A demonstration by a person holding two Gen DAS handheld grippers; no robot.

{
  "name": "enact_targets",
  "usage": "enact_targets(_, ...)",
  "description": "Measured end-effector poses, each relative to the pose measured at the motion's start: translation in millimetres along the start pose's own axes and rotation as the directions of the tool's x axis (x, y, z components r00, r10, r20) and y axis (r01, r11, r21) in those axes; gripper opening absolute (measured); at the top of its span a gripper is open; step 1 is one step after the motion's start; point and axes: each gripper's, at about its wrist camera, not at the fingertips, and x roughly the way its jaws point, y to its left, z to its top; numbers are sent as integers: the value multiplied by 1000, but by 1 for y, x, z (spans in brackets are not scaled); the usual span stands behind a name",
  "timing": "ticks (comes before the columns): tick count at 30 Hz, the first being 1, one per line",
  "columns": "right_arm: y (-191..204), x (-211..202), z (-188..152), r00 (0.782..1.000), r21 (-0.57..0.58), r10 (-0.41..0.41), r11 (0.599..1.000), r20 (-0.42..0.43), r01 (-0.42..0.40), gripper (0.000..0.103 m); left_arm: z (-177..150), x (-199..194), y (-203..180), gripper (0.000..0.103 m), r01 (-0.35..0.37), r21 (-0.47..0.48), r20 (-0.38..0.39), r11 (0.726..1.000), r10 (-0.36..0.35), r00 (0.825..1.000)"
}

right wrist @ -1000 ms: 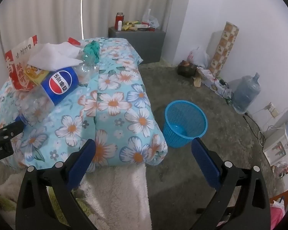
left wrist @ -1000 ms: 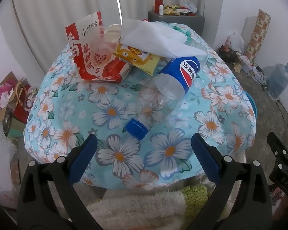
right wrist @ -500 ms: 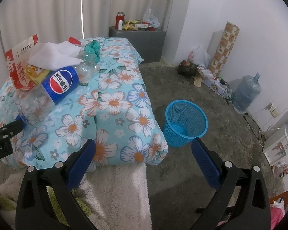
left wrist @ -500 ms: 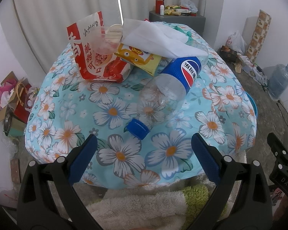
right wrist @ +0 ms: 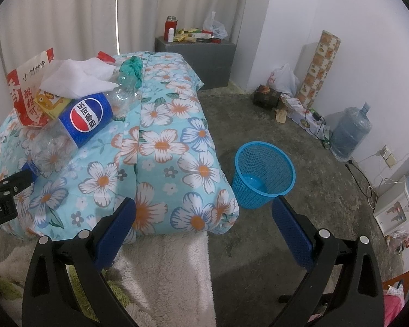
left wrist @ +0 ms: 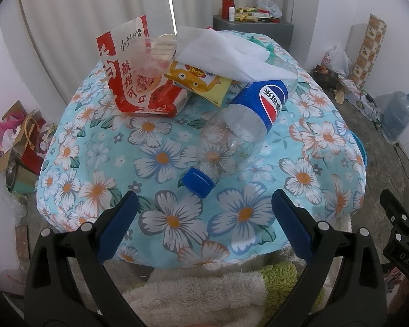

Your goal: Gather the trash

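The white crumpled tissue sheet [left wrist: 226, 51] covers the base of the clear plastic cola bottle with the blue label [left wrist: 242, 128] and the top of the yellow snack wrapper [left wrist: 201, 81], so neither shows whole. Behind them, a second clear crushed bottle [right wrist: 124, 92] and a teal crumpled thing [right wrist: 132, 66] near the far edge of the floral quilt [left wrist: 308, 177] are too bunched to tell what the teal thing is. In the left wrist view the blue mesh plastic basket [left wrist: 360, 150] shows only as a sliver past the quilt's right edge. Small items on the grey cabinet [right wrist: 204, 54] are too small to read. The other gripper's black body is cut by each picture's edge.
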Motion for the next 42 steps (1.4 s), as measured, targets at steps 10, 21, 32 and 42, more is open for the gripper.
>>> enact_targets(10,1,0,0,1000,-1,0,1000,-2,0,97,0,0,0,94,-1,0,1,1000,1,1000)
enact_targets(21,0,-1,1,1000,-1,1,1000,-3,-1,97,0,0,0,94,-2,1,0,1000,2,1000)
enact_targets(32,1,2,-1,1000,1,2,1000,-5,-2,97,-1,2,3,94,-1,2,-4,1000,1,1000)
enact_targets(42,15,10,-9,997,15,53,999,-63,-52,97,-2,3,16,94,-3,-9,23,1000,3,1000)
